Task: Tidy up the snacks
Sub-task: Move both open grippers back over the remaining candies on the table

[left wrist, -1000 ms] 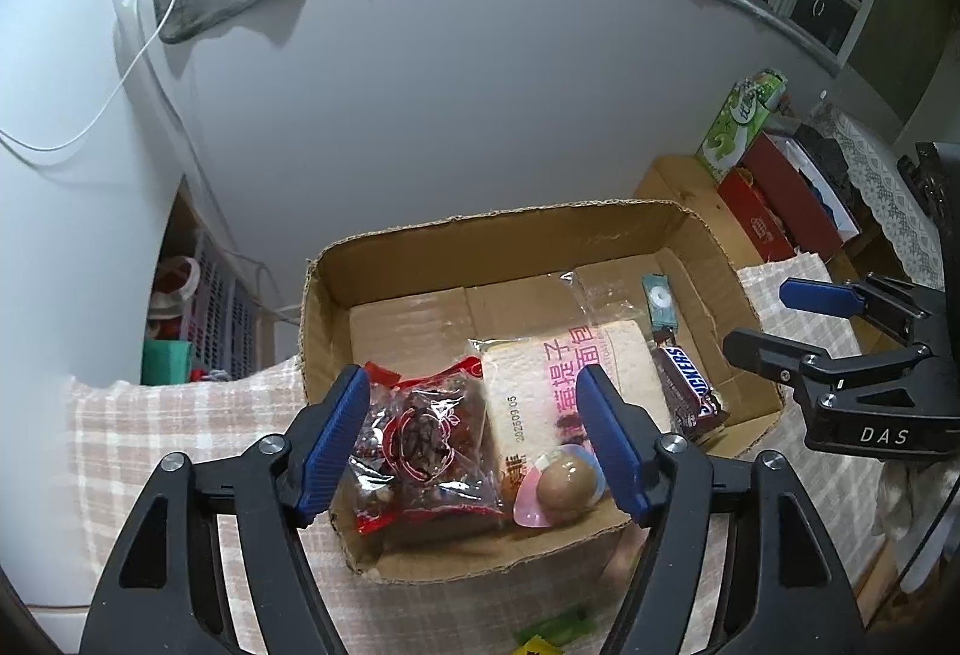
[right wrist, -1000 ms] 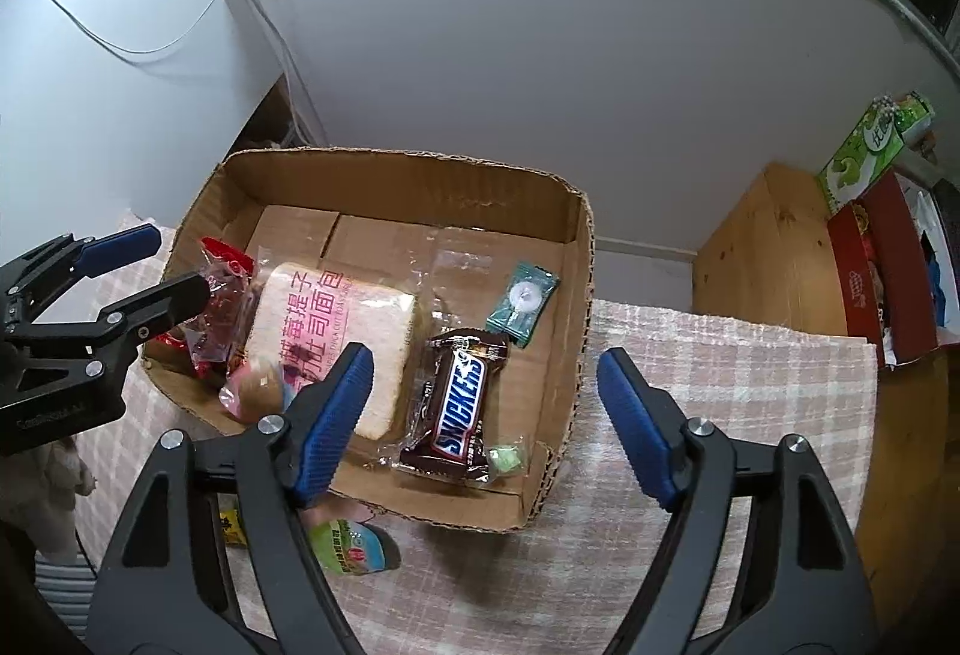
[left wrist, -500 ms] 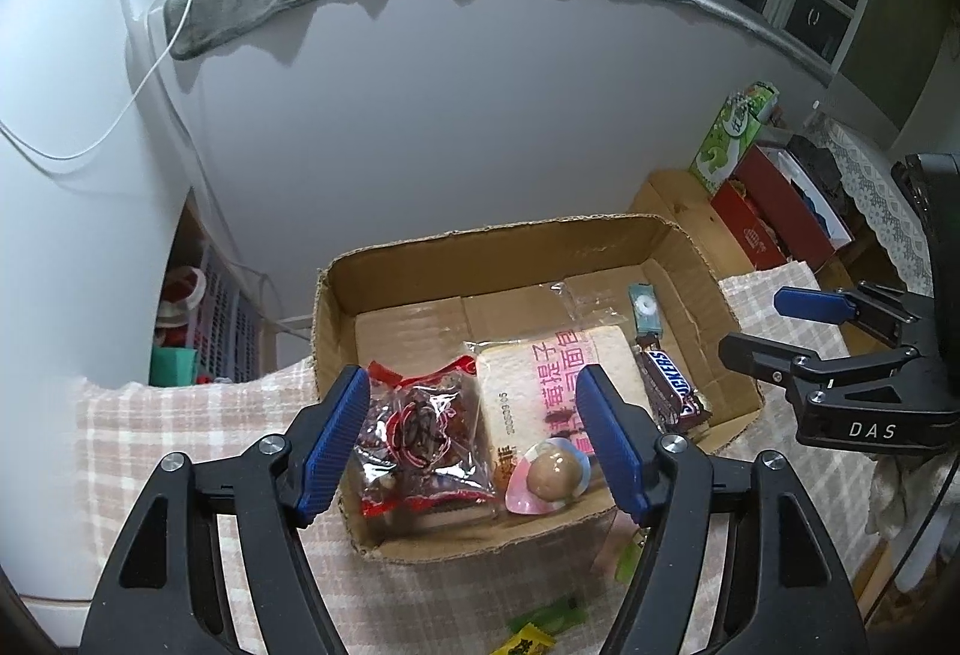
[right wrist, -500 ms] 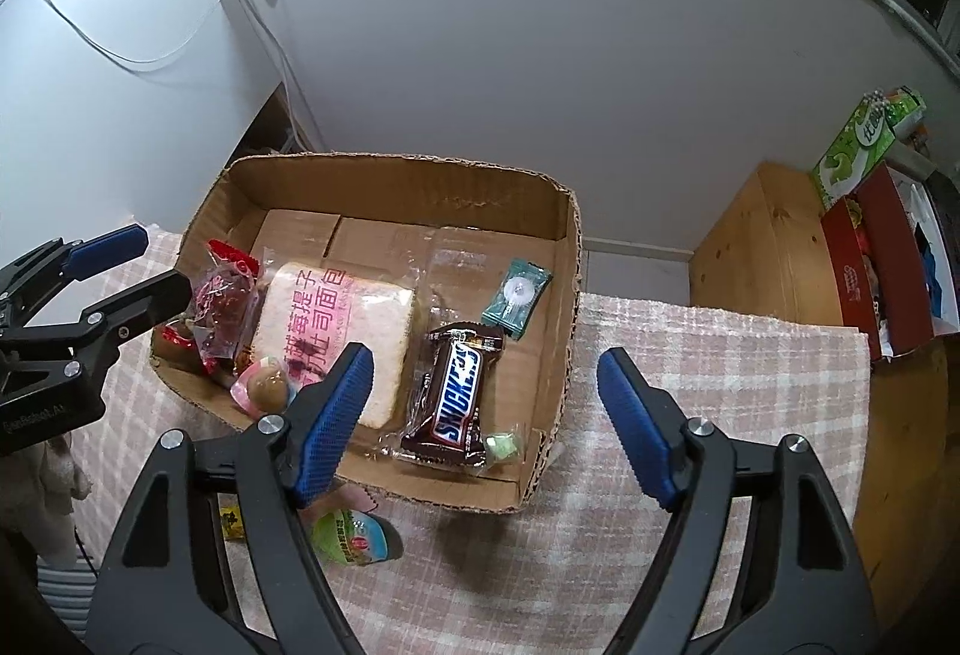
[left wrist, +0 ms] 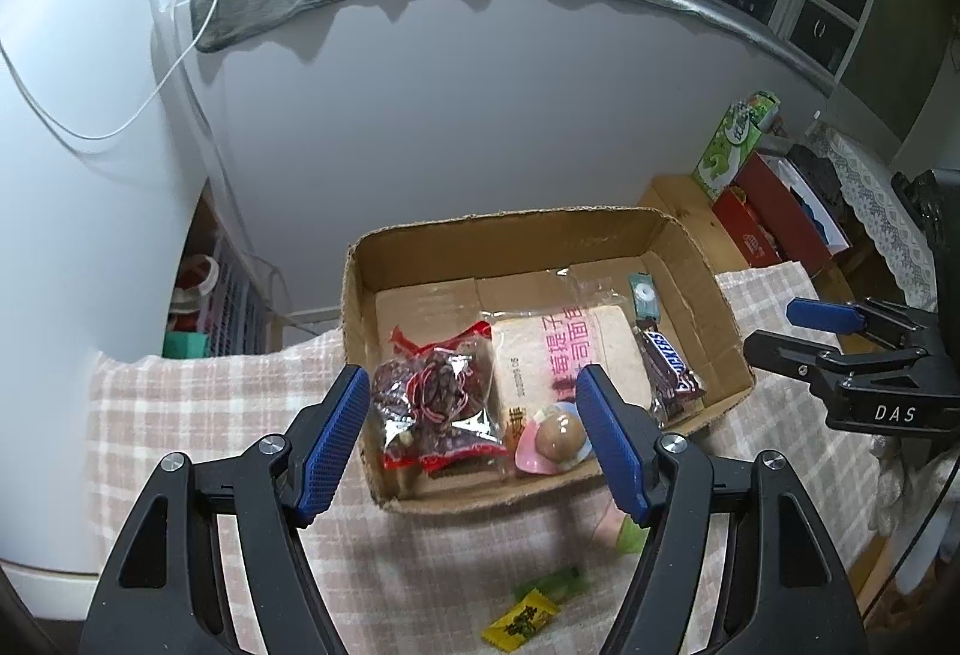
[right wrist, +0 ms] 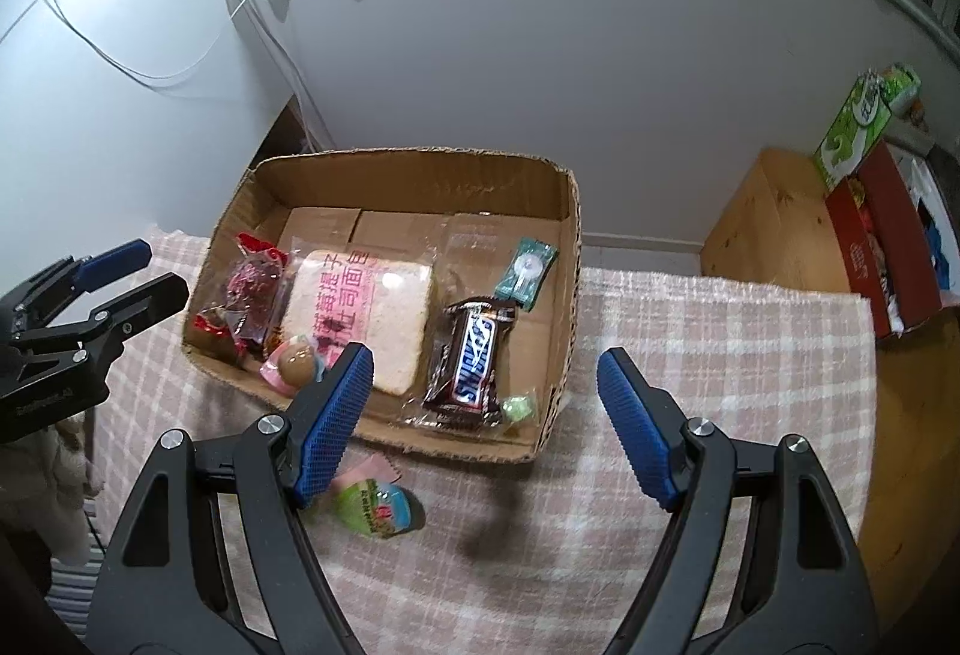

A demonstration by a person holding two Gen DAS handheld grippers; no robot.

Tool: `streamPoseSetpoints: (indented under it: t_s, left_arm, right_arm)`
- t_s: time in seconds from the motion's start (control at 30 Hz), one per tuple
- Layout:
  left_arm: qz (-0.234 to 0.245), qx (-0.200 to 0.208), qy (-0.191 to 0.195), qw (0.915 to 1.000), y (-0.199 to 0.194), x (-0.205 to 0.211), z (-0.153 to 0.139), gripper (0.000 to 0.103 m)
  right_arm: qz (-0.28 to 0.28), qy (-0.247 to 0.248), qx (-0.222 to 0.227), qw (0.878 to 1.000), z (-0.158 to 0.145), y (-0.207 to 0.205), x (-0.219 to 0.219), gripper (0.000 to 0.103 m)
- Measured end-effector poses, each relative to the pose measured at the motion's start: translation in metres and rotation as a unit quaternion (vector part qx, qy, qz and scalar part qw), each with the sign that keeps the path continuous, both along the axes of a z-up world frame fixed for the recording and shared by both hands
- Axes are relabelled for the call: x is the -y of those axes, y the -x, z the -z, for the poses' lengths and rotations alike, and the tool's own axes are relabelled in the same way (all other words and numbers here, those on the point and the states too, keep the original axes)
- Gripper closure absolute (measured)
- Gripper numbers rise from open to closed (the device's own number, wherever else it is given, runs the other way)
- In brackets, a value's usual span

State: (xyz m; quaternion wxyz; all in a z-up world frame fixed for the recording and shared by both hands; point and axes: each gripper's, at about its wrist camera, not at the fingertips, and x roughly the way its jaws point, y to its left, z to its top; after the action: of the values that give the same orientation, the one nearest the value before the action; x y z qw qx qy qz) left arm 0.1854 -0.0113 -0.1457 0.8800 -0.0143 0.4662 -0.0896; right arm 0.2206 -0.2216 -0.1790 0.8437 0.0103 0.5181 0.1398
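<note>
Snack box (left wrist: 729, 355) beyond both spread fingers (left wrist: 333, 439)

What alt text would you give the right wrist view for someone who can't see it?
An open cardboard box on a pink checked cloth holds a bread packet, a Snickers bar, a red snack bag and small sweets. The right gripper hangs open and empty above the box's near edge, and a jelly cup lies outside on the cloth.
</note>
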Motion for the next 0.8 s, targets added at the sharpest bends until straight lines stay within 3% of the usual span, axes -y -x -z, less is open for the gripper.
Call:
streamPoseSetpoints:
  t_s: [0.2,0.37,0.8]
  left_arm:
    - [0.001,0.002,0.006,1.0,0.014,-0.001,-0.003,0.032]
    - [0.011,-0.003,0.007,0.9999,0.036,-0.003,0.002,0.032]
    - [0.009,-0.043,0.006,0.999,0.093,-0.014,0.032,0.032]
  right_arm:
    - [0.001,-0.023,0.017,1.0,-0.004,0.018,0.007,0.023]
    - [-0.016,-0.011,0.026,0.999,-0.008,0.034,0.006,0.023]
    - [-0.034,-0.022,-0.032,0.999,0.03,0.066,-0.006,0.023]
